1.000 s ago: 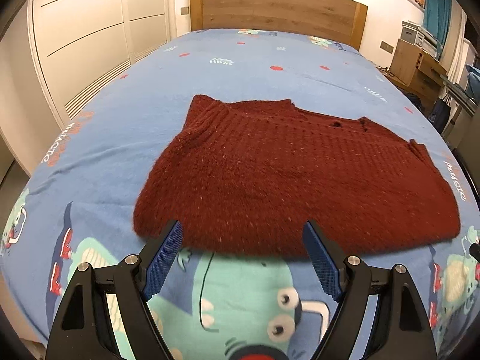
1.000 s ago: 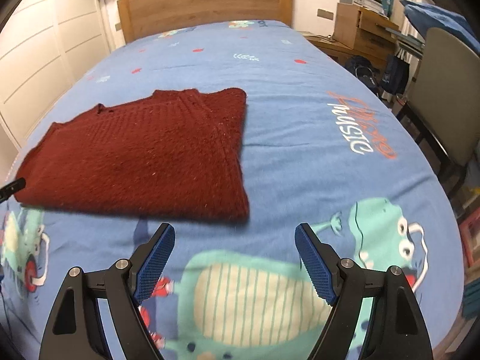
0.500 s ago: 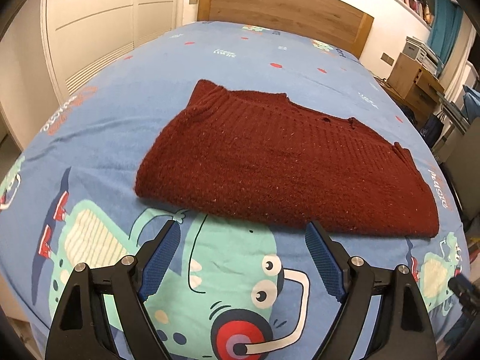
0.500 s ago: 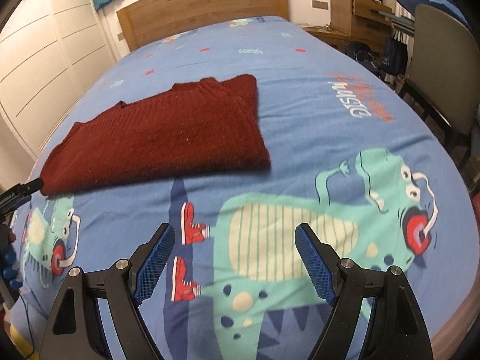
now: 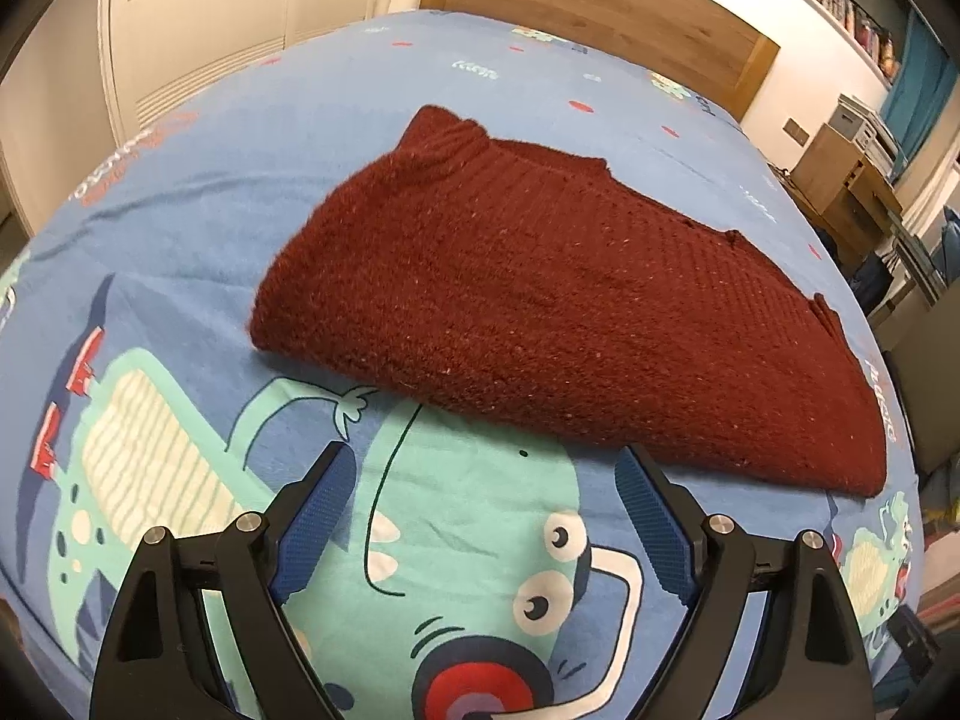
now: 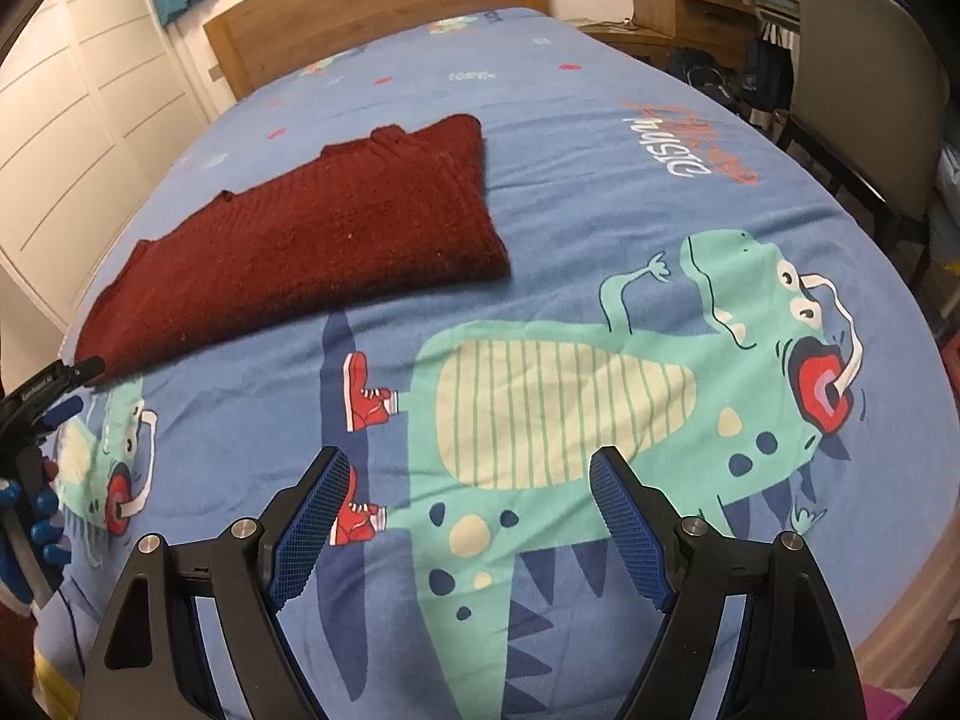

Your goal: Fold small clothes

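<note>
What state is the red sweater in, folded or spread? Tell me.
Folded. The red sweater lies on the bed sheet as a compact doubled slab with a thick rounded near edge and no sleeve sticking out.

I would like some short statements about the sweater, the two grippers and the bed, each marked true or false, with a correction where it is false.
1. The dark red sweater lies on the blue bedsheet. True.
2. The left gripper is closed on the sweater's hem. False: its jaws stand open with only sheet between them, and have just been opening.
3. The right gripper is open and holds nothing. True.
4. The right gripper hovers directly over the sweater. False: it is over the printed dinosaur, and the sweater lies farther away, to the left.
5. A wooden headboard stands at the far end of the bed. True.
</note>
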Tool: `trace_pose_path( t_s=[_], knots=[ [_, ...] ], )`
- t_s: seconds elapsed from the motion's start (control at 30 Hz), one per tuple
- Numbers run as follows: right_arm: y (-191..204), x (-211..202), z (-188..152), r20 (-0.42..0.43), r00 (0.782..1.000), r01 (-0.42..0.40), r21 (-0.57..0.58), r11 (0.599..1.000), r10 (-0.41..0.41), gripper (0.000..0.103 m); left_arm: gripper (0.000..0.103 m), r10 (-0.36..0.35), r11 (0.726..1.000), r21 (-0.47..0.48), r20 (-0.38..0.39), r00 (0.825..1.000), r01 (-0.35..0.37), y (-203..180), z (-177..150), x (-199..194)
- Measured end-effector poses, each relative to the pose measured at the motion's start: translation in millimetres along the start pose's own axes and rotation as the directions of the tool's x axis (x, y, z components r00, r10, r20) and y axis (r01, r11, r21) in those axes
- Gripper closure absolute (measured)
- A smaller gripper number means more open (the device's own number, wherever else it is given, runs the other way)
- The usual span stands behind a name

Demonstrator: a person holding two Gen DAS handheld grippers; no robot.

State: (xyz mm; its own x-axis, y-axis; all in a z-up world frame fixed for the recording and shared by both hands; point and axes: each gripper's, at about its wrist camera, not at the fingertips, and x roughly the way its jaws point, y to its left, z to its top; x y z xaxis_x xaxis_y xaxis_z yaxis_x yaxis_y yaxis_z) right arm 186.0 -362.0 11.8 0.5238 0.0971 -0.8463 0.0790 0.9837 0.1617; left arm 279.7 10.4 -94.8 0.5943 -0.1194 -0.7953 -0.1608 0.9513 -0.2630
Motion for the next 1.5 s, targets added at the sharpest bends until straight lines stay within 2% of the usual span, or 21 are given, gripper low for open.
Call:
trace_pose_path(
  t_s=[0.53,0.67,0.83,1.0,1.27,1.33,1.4,1.43,1.5],
  knots=[
    [16.5,18.4,4.5,-0.046,0.999,0.011,-0.034,0.999,-0.013,0.02,0.016,-0.044,0.99,-0.137,-0.033,0.998,0.039,27.7,8.3,23.2],
    [16.7,22.3,5.8,-0.05,0.999,0.01,-0.03,0.999,-0.011,0.02,0.011,-0.053,0.986,-0.16,-0.033,0.998,0.047,34.5,11.7,25.3],
    [16.6,24.2,7.6,-0.047,0.999,0.001,-0.026,1.0,-0.003,0.02,0.011,-0.101,0.967,-0.237,-0.019,0.995,0.093,52.6,23.1,27.5],
    [9.7,22.5,7.5,-0.039,0.999,-0.005,-0.009,1.0,0.005,0.02,0.012,-0.182,0.92,-0.349,0.018,0.983,0.176,78.5,42.7,31.4],
    [-10.5,16.9,2.9,-0.027,1.0,-0.007,0.037,0.999,0.008,0.02,0.015,-0.302,0.816,-0.49,0.093,0.949,0.308,112.2,68.6,34.7],
    [-13.7,15.6,2.1,-0.023,1.0,-0.01,0.046,0.999,0.011,0.02,0.023,-0.333,0.771,-0.539,0.112,0.936,0.338,122.4,73.8,38.6],
    [-17.8,13.7,0.5,-0.019,1.0,-0.015,0.056,0.998,0.016,0.02,0.038,-0.356,0.723,-0.591,0.127,0.926,0.359,134.7,75.5,41.1],
    [-20.0,12.7,-0.5,-0.016,1.0,-0.019,0.061,0.998,0.02,0.02,0.041,-0.357,0.713,-0.604,0.125,0.926,0.356,141.6,77.2,39.6],
    [-23.9,11.4,-2.7,-0.012,1.0,-0.026,0.072,0.997,0.026,0.02,0.055,-0.351,0.711,-0.616,0.106,0.93,0.339,147.7,80.1,39.1]
  ],
)
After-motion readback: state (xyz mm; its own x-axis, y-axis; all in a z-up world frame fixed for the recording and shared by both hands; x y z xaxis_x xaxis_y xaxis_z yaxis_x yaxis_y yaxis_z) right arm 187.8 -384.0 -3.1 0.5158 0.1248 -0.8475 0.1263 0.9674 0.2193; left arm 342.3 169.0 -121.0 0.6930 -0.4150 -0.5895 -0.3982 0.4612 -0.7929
